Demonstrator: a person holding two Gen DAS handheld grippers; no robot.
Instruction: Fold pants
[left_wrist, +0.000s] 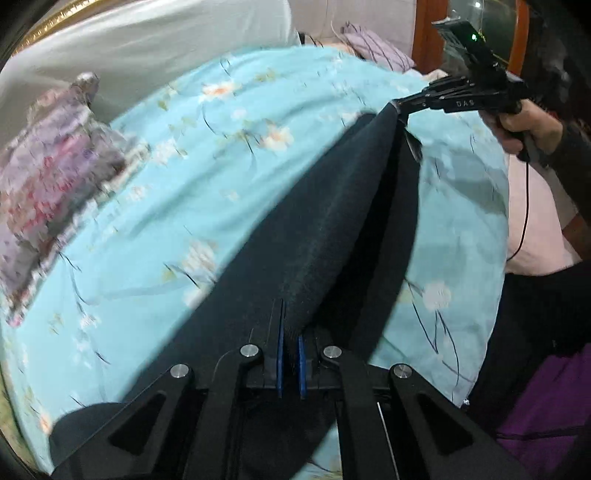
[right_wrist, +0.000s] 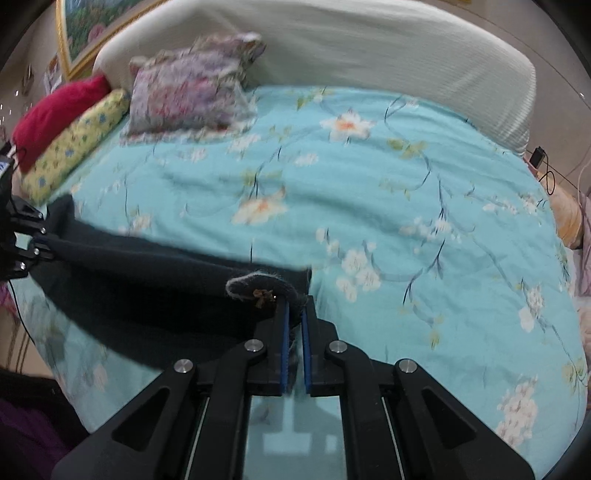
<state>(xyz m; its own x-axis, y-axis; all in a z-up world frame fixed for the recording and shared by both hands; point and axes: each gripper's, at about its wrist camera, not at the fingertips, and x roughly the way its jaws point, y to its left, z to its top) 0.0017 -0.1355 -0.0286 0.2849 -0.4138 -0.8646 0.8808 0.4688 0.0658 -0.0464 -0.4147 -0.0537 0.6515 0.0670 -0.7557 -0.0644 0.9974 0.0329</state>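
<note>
Dark navy pants hang stretched in the air above the light blue floral bed cover. My left gripper is shut on one end of the top edge. My right gripper is shut on the other end, where a frayed grey corner sticks out. In the left wrist view the right gripper shows at the upper right, pinching the cloth. In the right wrist view the left gripper shows at the far left, and the pants sag between the two.
A purple floral pillow, a yellow bolster and a red cushion lie at the head of the bed against a white padded headboard. A purple cloth lies near the bed's edge. A black cable hangs from the right gripper.
</note>
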